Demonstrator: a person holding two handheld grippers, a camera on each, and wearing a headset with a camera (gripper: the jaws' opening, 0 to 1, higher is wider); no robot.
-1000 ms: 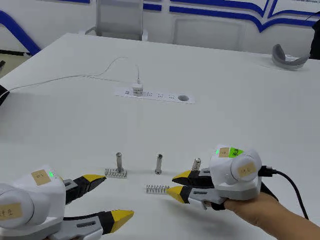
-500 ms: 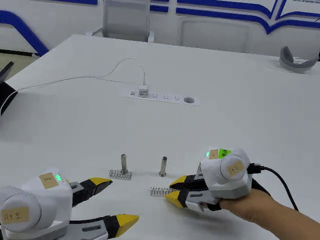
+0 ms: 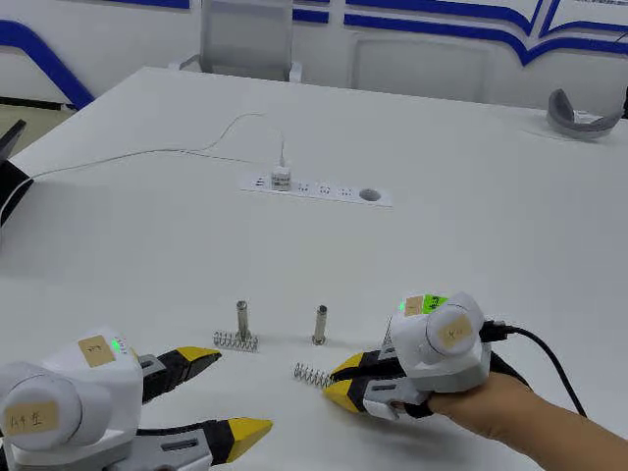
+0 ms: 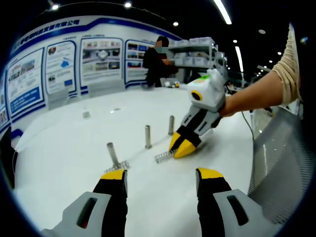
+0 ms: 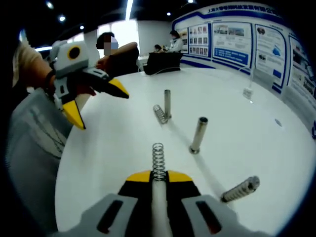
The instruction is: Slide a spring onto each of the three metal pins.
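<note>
My right gripper (image 3: 336, 378): jaws clamped on one end of a spring (image 5: 158, 160). The spring sticks straight out past the yellow tips, low over the white table (image 3: 471, 245). I cannot tell whether its free end touches the surface. It lies on my side of the middle pin (image 3: 320, 324), near it but apart.

My left gripper (image 3: 234, 391): jaws wide apart with nothing between them. It sits low at the near left of the table and points toward the pins.

Three metal pins stand upright in a row ahead of me.
- The left pin (image 3: 242, 320) is bare. A second spring (image 3: 235, 341) lies flat on the table against or just beside its base.
- The middle pin is bare, with nothing at its foot.
- The right pin (image 4: 171, 118) carries a third spring (image 5: 237, 191) coiled along its shaft. In the head view my right gripper's body mostly hides this pin.

Farther back on the table lies a white power strip (image 3: 316, 188) with a small plug in it. A thin white cable (image 3: 147, 152) runs from the plug toward the left edge. A grey chair (image 3: 247, 37) stands beyond the far edge of the table.
</note>
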